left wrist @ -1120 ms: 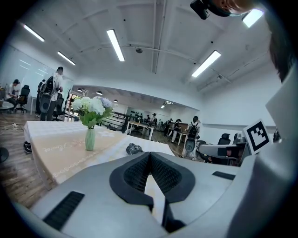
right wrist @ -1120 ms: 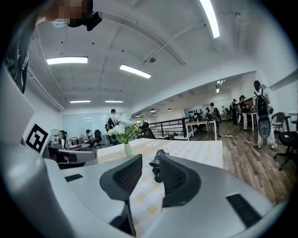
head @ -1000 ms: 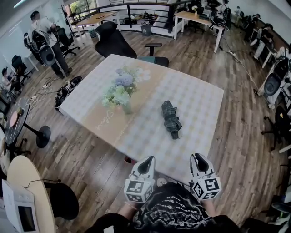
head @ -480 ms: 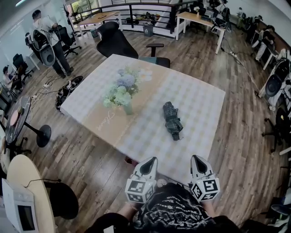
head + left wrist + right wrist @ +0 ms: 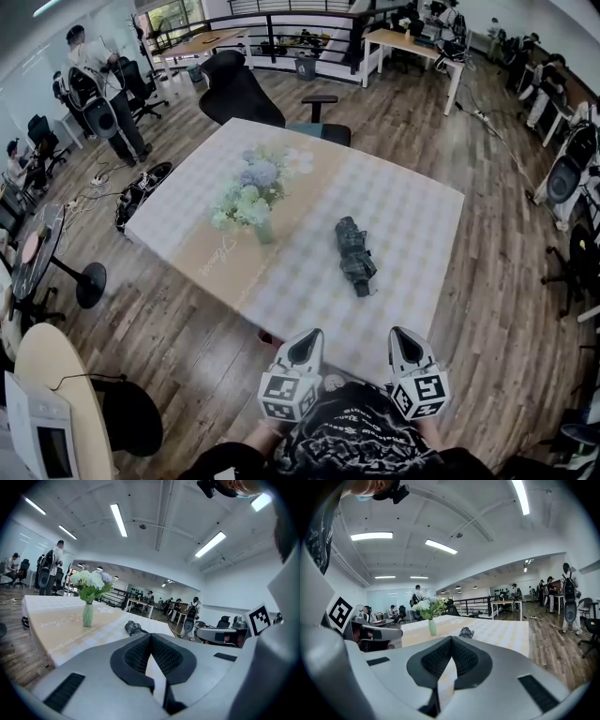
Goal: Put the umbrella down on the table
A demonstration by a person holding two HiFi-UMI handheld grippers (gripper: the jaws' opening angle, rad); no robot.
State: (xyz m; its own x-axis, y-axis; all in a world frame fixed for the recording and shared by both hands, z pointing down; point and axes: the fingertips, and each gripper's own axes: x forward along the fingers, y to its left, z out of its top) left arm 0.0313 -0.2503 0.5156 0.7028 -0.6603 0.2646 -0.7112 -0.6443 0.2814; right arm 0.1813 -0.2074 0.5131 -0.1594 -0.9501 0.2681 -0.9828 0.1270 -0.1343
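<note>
A dark folded umbrella [image 5: 353,255] lies on the checked tablecloth of the table [image 5: 412,225], right of its middle, with nothing holding it. It also shows small ahead as the umbrella [image 5: 133,628] in the left gripper view and the umbrella [image 5: 466,632] in the right gripper view. My left gripper [image 5: 305,345] and right gripper [image 5: 404,343] hang side by side just off the table's near edge, well short of the umbrella. Both are shut with nothing between the pads.
A green vase of pale flowers [image 5: 251,195] stands on the table left of the umbrella. A black office chair [image 5: 246,94] sits at the far side. Other desks, people and wooden floor surround the table.
The view has shifted slightly, so the grippers and table sit a little differently in the picture. The umbrella has stayed in place on the table.
</note>
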